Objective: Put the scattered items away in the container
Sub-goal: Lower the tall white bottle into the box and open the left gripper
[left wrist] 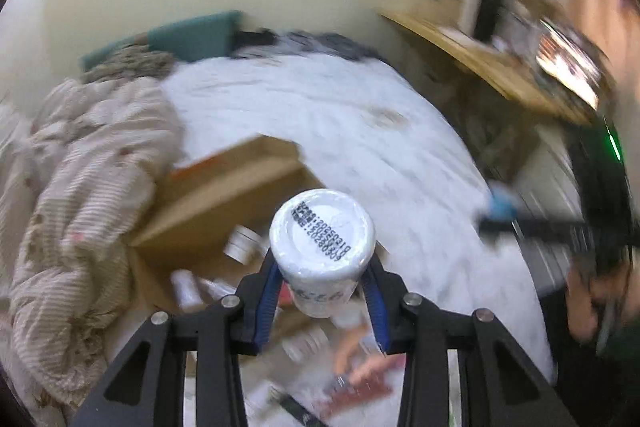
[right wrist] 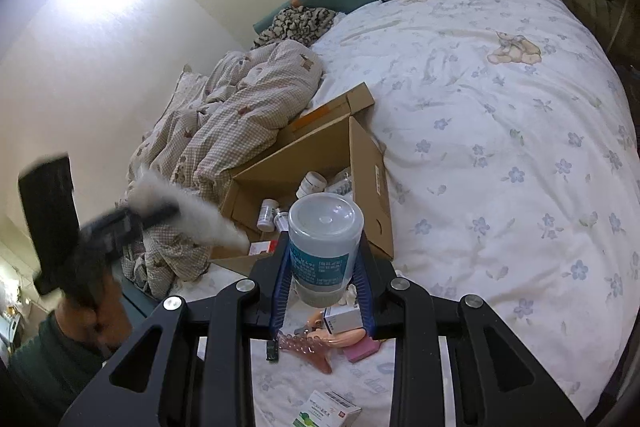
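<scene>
White bottle (left wrist: 322, 251) clamped in left claw (left wrist: 322, 291); right claw (right wrist: 323, 283) grips blue-labelled bottle (right wrist: 323, 247).

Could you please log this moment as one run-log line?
left gripper: shut on white bottle | right gripper: shut on clear bottle | box: open, holds bottles

Each gripper, left (left wrist: 323, 267) and right (right wrist: 323, 259), is a matte black frame with triangular cut-outs, round silver screws, and blue-lined fingers (right wrist: 280, 279). Behind the left one, a dark green sleeve (right wrist: 44, 359).
</scene>
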`<action>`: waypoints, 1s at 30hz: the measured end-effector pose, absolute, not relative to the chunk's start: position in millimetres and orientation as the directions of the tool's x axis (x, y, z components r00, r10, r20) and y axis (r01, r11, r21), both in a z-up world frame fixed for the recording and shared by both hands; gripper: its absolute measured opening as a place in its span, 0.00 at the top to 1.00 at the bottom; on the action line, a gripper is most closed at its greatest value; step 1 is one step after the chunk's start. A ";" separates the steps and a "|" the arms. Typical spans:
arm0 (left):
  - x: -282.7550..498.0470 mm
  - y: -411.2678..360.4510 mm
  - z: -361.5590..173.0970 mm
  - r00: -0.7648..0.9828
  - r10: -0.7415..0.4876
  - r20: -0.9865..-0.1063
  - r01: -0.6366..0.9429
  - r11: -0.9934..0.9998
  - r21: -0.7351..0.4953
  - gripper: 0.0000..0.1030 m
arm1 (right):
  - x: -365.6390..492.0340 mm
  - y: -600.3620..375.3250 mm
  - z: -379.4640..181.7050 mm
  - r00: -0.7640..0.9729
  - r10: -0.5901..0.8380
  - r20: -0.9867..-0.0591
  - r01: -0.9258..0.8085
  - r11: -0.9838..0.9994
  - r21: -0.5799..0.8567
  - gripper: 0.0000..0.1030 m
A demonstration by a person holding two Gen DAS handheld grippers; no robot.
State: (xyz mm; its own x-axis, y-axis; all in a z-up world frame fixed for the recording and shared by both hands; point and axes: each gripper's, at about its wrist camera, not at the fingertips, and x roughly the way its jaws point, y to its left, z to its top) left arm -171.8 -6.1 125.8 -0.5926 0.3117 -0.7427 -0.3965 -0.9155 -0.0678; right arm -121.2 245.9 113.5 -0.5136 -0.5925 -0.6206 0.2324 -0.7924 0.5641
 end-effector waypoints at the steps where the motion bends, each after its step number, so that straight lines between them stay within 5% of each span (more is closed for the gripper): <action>1: -183.5 -11.3 126.7 -0.610 0.282 -0.741 -0.346 -0.936 -0.071 0.62 | -121.5 245.4 112.5 -0.512 -0.590 -0.624 0.231 -0.794 0.562 0.70; 8: -251.2 -28.6 85.3 -0.565 0.170 -0.807 -0.139 -0.984 -0.110 0.62 | -123.4 245.1 109.5 -0.510 -0.575 -0.640 0.227 -0.807 0.545 0.70; 20: -277.4 -27.2 9.0 -0.441 0.022 -0.897 -0.082 -0.996 0.015 0.60 | -133.3 240.8 112.0 -0.501 -0.570 -0.651 0.241 -0.814 0.528 0.70; 30: -258.4 -33.7 14.4 -0.456 0.071 -0.887 -0.104 -0.994 -0.026 0.58 | -135.2 230.0 102.9 -0.481 -0.551 -0.682 0.249 -0.831 0.497 0.70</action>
State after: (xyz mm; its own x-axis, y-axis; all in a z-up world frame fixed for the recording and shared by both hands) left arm -258.4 -33.7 14.4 -0.4561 0.0709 -0.8871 -0.1040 -0.9942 -0.0259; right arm -135.2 230.0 102.9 -0.4810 -0.5514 -0.6816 0.2490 -0.8313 0.4969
